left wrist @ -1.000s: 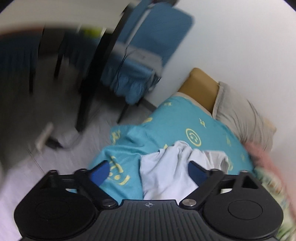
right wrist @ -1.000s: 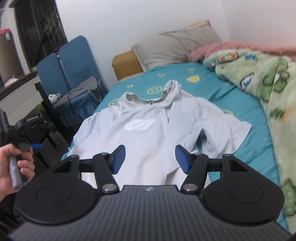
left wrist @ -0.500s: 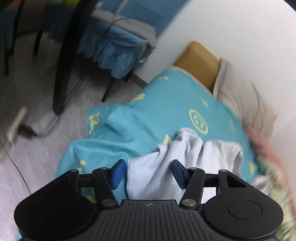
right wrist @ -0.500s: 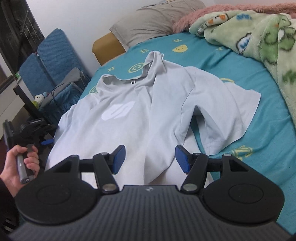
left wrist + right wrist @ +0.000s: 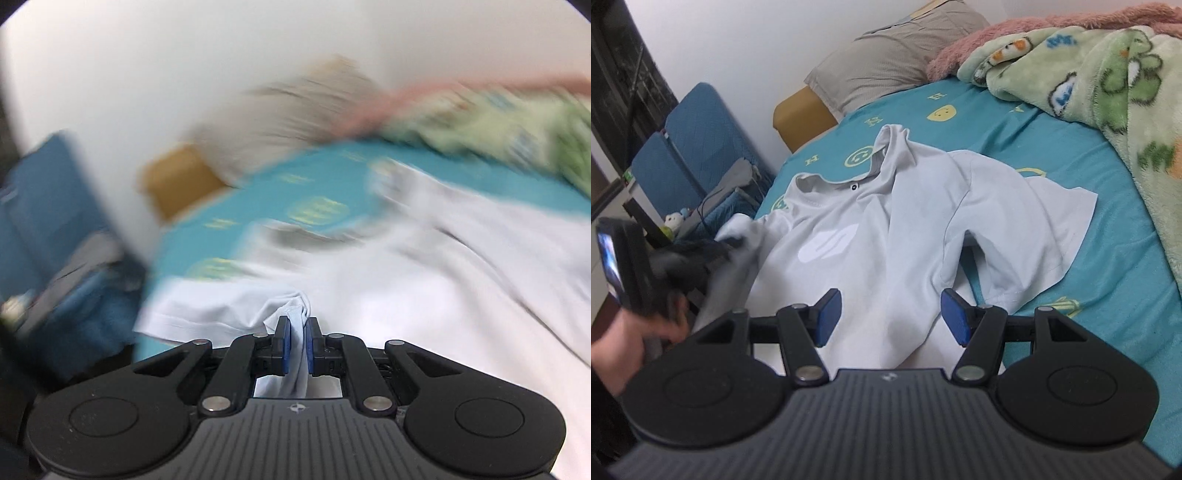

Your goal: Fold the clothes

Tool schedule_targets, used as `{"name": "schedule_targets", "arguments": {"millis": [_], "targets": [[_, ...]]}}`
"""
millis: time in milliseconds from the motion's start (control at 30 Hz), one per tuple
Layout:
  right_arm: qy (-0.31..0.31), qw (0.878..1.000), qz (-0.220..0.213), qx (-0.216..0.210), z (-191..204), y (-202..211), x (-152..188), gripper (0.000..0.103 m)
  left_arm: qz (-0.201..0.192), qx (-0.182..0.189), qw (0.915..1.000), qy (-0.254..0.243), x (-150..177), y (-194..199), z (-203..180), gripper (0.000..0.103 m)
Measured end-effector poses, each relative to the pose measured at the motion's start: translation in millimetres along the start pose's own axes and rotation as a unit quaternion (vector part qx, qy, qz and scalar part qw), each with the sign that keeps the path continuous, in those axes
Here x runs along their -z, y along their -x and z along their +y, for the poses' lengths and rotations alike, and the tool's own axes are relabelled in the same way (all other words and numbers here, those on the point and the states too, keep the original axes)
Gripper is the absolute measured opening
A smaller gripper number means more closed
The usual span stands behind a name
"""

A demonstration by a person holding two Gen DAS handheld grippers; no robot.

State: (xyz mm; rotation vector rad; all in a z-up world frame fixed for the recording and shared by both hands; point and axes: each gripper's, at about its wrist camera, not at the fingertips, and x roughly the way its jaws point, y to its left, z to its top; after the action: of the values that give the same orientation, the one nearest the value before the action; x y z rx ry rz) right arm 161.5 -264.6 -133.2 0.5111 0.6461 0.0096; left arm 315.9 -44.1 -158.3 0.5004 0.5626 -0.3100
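One garment, a pale grey shirt (image 5: 886, 229), lies front-up and mostly spread on the bed (image 5: 1015, 133), collar toward 12 o'clock. Half a second ago the left gripper (image 5: 298, 341) hovered with fingers apart over the sleeve at 9 o'clock; its fingers are now clamped on a bunched fold of that sleeve (image 5: 221, 310), and the blurred left view indicates fast motion. The likely meaning: the sleeve fold toward the shirt's centre is under way. The right gripper (image 5: 892, 317) hangs over the hem at 6 o'clock, fingers wide apart, holding nothing. The sleeve at 3 o'clock lies flat. Open sheet remains at 12 and 3 o'clock; a green blanket (image 5: 1108, 81) bounds 2 o'clock, and the bed edge runs close at 9 o'clock.
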Motion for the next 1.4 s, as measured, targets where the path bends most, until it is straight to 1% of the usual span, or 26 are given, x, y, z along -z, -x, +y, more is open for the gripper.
{"name": "schedule_targets", "arguments": {"millis": [100, 200, 233, 333, 400, 433, 467, 533, 600, 667, 700, 733, 800, 833, 867, 900, 933, 967, 1000, 1033, 1100, 1200, 1267, 1300, 1367, 1400], "targets": [[-0.010, 1.000, 0.002, 0.000, -5, -1, -1, 0.062, 0.034, 0.040, 0.9978, -0.041, 6, -9, -38, 0.014], [-0.020, 1.000, 0.006, -0.003, -9, -1, -2, 0.062, 0.024, 0.049, 0.9982, 0.023, 10, 0, -15, 0.038], [-0.023, 1.000, 0.007, -0.005, -10, -1, -2, 0.062, 0.021, 0.052, 0.9974, 0.044, 11, 3, -8, 0.051], [-0.030, 0.999, 0.008, -0.011, -12, -2, -3, 0.062, 0.012, 0.061, 0.9923, 0.107, 15, 13, 15, 0.056], [-0.032, 0.999, 0.011, -0.012, -13, -4, -2, 0.062, 0.006, 0.067, 0.9865, 0.149, 18, 19, 30, 0.061], [-0.033, 0.999, 0.013, -0.013, -13, -5, -2, 0.062, 0.003, 0.070, 0.9826, 0.172, 20, 21, 38, 0.066], [-0.033, 0.999, 0.014, -0.012, -13, -6, -2, 0.062, 0.005, 0.070, 0.9744, 0.214, 23, 16, 51, 0.073], [-0.034, 0.999, 0.017, -0.011, -14, -8, -1, 0.062, 0.009, 0.071, 0.9526, 0.295, 29, 6, 76, 0.080], [-0.033, 0.999, 0.019, -0.010, -14, -9, 0, 0.062, 0.013, 0.072, 0.9240, 0.375, 36, -5, 102, 0.080], [-0.029, 0.999, 0.019, -0.007, -13, -10, 1, 0.062, 0.018, 0.072, 0.8903, 0.449, 42, -15, 127, 0.079], [-0.026, 0.999, 0.020, -0.005, -13, -11, 2, 0.062, 0.022, 0.077, 0.8879, 0.453, 38, -22, 130, 0.077], [-0.022, 1.000, 0.021, -0.003, -12, -12, 2, 0.062, 0.025, 0.081, 0.8858, 0.456, 34, -29, 133, 0.071], [-0.016, 1.000, 0.025, 0.000, -11, -15, 5, 0.062, 0.021, 0.078, 0.8888, 0.451, 24, -41, 132, 0.067], [-0.013, 1.000, 0.026, 0.002, -10, -16, 6, 0.062, 0.025, 0.085, 0.8908, 0.446, 20, -46, 132, 0.057], [-0.010, 1.000, 0.028, 0.004, -10, -18, 7, 0.062, 0.031, 0.094, 0.8942, 0.437, 15, -52, 132, 0.041], [-0.006, 1.000, 0.030, 0.006, -9, -20, 8, 0.062, 0.039, 0.097, 0.9003, 0.423, 10, -57, 131, 0.035], [-0.003, 0.999, 0.032, 0.008, -8, -21, 9, 0.062, 0.048, 0.099, 0.9061, 0.409, 4, -63, 130, 0.025], [0.000, 0.999, 0.034, 0.010, -8, -23, 10, 0.062, 0.050, 0.094, 0.9121, 0.396, -1, -63, 133, 0.011], [0.003, 0.999, 0.037, 0.011, -7, -24, 11, 0.062, 0.052, 0.090, 0.9179, 0.383, -5, -63, 135, 0.008], [0.008, 0.999, 0.040, 0.012, -5, -26, 13, 0.062, 0.054, 0.086, 0.9233, 0.370, -10, -63, 139, 0.007], [0.018, 0.999, 0.044, 0.015, -2, -29, 15, 0.062, 0.056, 0.071, 0.9294, 0.358, -15, -58, 156, 0.004], [0.036, 0.998, 0.045, 0.021, 3, -32, 18, 0.064, 0.068, 0.032, 0.9346, 0.348, -27, -47, 200, 0.004], [0.049, 0.998, 0.042, 0.023, 7, -33, 19, 0.064, 0.081, -0.026, 0.9389, 0.333, -35, -45, 232, 0.004], [0.055, 0.997, 0.041, 0.025, 8, -33, 19, 0.064, 0.088, -0.065, 0.9397, 0.324, -38, -46, 246, 0.004], [0.065, 0.997, 0.038, 0.027, 10, -35, 20, 0.064, 0.105, -0.135, 0.9379, 0.302, -37, -51, 268, 0.006], [0.070, 0.996, 0.037, 0.028, 10, -35, 20, 0.064, 0.107, -0.149, 0.9346, 0.305, -31, -52, 275, 0.008]]}}
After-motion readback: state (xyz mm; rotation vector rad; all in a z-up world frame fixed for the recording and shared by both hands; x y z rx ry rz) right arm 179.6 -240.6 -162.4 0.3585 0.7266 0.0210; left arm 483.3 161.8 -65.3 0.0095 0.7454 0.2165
